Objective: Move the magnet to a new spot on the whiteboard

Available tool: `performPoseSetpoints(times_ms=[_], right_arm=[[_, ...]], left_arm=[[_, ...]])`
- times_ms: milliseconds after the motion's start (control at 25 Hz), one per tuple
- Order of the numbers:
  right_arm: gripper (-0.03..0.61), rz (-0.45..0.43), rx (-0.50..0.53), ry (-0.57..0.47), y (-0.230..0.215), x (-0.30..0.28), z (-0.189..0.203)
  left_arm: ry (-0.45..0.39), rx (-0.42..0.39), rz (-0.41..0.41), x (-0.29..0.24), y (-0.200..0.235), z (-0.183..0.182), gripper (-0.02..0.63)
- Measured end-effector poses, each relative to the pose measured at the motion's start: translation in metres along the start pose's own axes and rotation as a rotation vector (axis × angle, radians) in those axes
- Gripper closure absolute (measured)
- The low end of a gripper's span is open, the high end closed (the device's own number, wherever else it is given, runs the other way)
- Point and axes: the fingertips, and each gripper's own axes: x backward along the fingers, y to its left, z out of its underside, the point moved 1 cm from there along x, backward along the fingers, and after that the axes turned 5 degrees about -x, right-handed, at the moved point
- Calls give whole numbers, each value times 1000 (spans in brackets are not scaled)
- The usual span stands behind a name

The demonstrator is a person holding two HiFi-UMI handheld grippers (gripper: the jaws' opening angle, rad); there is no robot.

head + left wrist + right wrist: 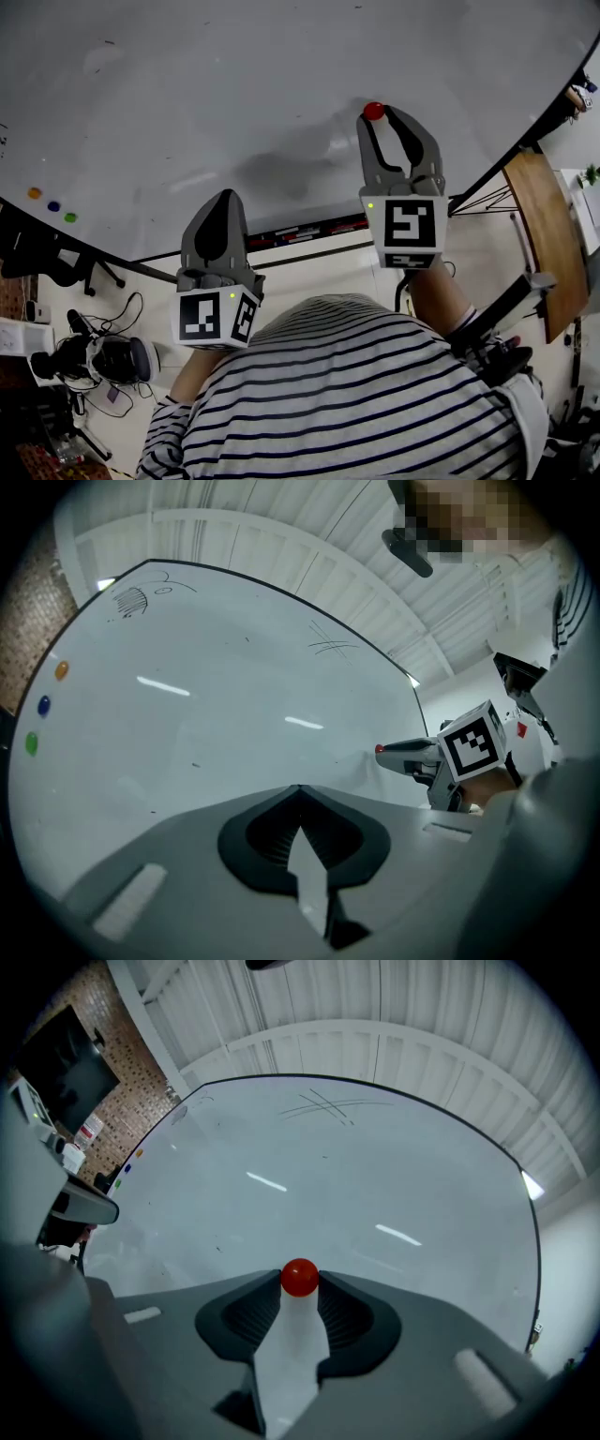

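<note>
A small red ball magnet (374, 111) sits pinched between the tips of my right gripper (377, 114), right at the whiteboard (234, 84); whether it touches the surface I cannot tell. The right gripper view shows the magnet (300, 1278) squeezed between both pads, with the board filling the background. My left gripper (223, 195) hangs lower and to the left, shut with nothing in it; in the left gripper view its tips (300, 789) meet. That view also catches the right gripper (384, 750) with the magnet (379, 749) at the board.
Orange (35, 193), blue (53, 205) and green (70, 217) magnets cling to the board's far left. A marker ledge (305, 232) runs under the board. A wooden tabletop (542, 234) stands at the right, and camera gear (94, 358) lies on the floor at left.
</note>
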Motion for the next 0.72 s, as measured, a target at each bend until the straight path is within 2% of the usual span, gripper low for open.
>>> performPoseSetpoints(times_ms=[320,640,720], right_arm=[[454,4,2,43,3,-16,5],[454,11,30,15,3,-14,5],[434,-1,21,-9,2,-7,1]], left_arm=[[2,12,1,-11,12,-5,597],[6,1,-12,-4,11,-5,597],[3,-5,-19,1,8,-7,597]])
